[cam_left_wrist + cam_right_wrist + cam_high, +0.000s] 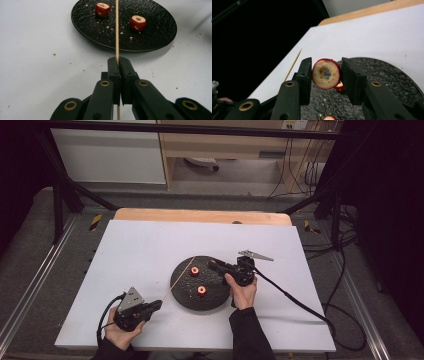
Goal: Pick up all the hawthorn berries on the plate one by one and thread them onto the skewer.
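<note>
The cored red fruit piece (326, 74) sits pinched between the pads of the right claw (326, 75), lifted just above the black plate (392, 75), its cut face and centre hole turned toward that claw's camera. In the high view the right claw (214, 265) hangs over the plate (186, 296) on its far right side. The wooden skewer (116, 30) is pinched by the left claw (119, 62), whose jaws are pressed together on it; the stick runs from that claw, near the plate's front left, out over the plate, between the two red pieces (194, 270) (201, 291) lying there.

The likely next move is threading the held piece onto the skewer tip. The risks, as I judge them: the hole is small and the stick thin and long, so a slight misalignment would make the tip strike flesh and split or push the piece out of the pads. Squeezing harder could crush it. The skewer, held at one end, may flex or pivot in its claw.
</note>
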`<action>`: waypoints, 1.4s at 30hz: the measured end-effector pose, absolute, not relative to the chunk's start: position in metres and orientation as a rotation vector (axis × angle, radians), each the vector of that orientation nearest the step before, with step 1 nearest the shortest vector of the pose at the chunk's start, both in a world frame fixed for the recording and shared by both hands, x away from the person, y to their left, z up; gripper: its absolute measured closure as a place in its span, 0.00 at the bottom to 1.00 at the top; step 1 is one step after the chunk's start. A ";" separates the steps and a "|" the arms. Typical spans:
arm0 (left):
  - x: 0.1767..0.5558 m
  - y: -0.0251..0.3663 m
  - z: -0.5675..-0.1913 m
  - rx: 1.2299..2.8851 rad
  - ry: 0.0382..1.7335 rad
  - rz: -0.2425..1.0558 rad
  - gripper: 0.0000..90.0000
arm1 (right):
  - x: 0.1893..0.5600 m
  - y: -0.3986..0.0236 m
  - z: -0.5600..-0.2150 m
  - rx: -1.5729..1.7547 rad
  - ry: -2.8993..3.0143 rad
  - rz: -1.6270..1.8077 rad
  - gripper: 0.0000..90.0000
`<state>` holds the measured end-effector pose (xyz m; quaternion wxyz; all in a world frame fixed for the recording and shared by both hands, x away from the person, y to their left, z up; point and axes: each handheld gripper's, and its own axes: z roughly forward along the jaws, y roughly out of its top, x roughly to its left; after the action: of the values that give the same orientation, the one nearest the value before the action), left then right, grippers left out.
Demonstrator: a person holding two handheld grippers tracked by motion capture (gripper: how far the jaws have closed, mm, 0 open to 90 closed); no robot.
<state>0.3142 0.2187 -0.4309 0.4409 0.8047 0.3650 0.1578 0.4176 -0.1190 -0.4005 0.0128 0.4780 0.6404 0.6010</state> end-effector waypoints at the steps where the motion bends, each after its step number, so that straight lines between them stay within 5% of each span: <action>1: 0.314 0.219 -0.431 1.996 0.906 0.392 0.98 | 0.417 -0.118 -0.401 1.488 1.963 1.890 0.69; 42: 0.311 0.193 -0.435 1.921 0.913 0.356 0.98 | 0.422 -0.107 -0.408 1.471 1.523 2.236 0.69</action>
<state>0.3109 0.1928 -0.4354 0.4730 0.7848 0.3731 0.1455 0.4219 -0.1074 -0.4084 0.0312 0.4775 0.4943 0.7258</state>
